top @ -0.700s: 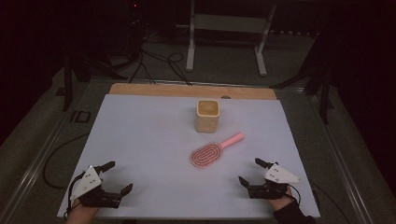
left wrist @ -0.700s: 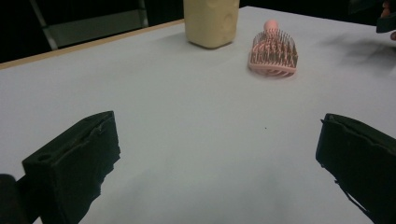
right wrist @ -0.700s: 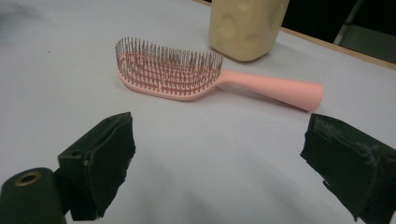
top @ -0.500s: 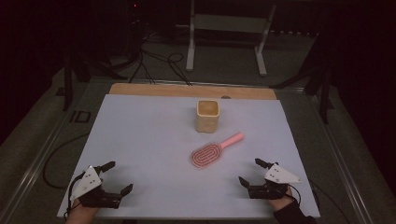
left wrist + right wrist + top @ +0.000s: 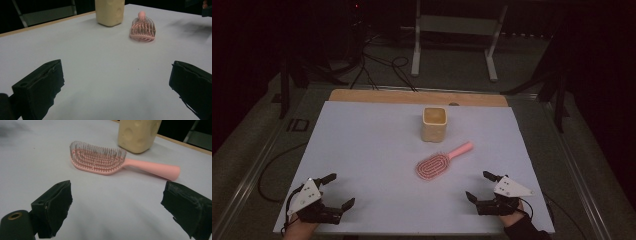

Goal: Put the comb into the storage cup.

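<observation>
A pink hairbrush lies bristles up in the middle of the white table top, its handle pointing to the far right. Just behind it stands a cream square cup. My left gripper rests open at the near left corner, nothing between its jaws; its view has the hairbrush and cup far ahead. My right gripper rests open at the near right, also empty. The hairbrush lies a short way beyond its jaws, with the cup behind.
The white sheet covers a wooden table whose bare strip shows at the far edge. Beyond it stand a metal frame and loose cables on the dark floor. A cable trails off the left side.
</observation>
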Tool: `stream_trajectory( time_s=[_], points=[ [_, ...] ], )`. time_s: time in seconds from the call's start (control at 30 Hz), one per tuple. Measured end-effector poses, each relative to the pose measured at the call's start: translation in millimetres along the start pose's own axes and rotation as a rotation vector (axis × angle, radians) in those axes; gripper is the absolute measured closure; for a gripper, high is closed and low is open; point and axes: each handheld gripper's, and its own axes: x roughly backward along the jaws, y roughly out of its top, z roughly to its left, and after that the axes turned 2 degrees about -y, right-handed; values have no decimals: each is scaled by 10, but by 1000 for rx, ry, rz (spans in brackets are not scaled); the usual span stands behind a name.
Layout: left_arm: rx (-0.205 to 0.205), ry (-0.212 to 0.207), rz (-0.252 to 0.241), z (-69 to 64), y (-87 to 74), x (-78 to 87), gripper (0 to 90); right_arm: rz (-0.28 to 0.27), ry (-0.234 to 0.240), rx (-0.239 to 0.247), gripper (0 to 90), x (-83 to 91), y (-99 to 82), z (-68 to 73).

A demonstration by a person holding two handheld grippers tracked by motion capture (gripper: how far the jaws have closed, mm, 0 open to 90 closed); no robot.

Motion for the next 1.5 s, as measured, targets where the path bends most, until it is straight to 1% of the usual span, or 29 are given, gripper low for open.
stream_trajectory(
  time_s=[0.1,0.2,0.27,0.3,0.37,0.47,0.5,0.53,0.57,0.6,0.67,0.73,0.8,0.87,0.93,1.0,1.07,1.1,1.13,1.23,1.3,1.5],
  points=[
    [3,1,-3,3,3,8,0,17,10,1,91,-2,17,1],
    [5,-1,-9,0,7,9,0,27,7,5,91,2,36,12],
    [-1,-5,-8,-11,12,5,0,23,12,2,91,15,63,21],
    [-1,-7,-7,-15,11,0,0,16,7,11,91,41,102,27],
    [-2,-5,-3,-18,10,-5,0,12,6,10,91,52,123,32],
    [-2,-6,-7,-17,16,-1,0,7,2,23,91,97,195,38],
    [0,-4,-7,-18,16,2,0,1,1,23,91,112,225,35],
    [0,-3,-9,-19,17,5,0,-7,2,9,91,131,256,31],
    [0,-3,-9,-19,17,5,0,-7,2,9,91,131,256,31],
    [-1,-2,-13,-25,22,11,0,-15,9,0,91,150,288,29],
    [0,-4,-14,-28,23,13,0,-20,-17,22,91,210,422,34],
    [1,-3,-13,-29,21,12,0,-21,-21,27,91,220,455,27],
    [0,-6,-13,-26,22,10,0,-20,-27,38,91,244,552,17],
    [4,-3,-11,-25,19,11,0,-19,-30,47,91,249,581,10],
    [5,-2,-14,-26,22,14,0,-25,-30,51,91,259,656,-2],
    [2,-5,-15,-27,25,14,0,-29,-39,56,91,258,696,-14],
    [5,-4,-11,-30,21,10,0,-34,-42,54,91,257,715,-21],
    [4,-5,-10,-30,21,9,0,-44,-41,47,91,250,758,-31],
    [4,-7,-12,-30,22,7,0,-46,-43,59,91,247,781,-33],
    [5,-9,-10,-27,18,4,0,-48,-37,63,91,237,830,-34],
    [3,-9,-9,-28,19,3,0,-51,-34,79,91,210,898,-53],
    [2,-10,-10,-29,21,4,0,-47,-32,87,91,147,991,-97]
  ],
)
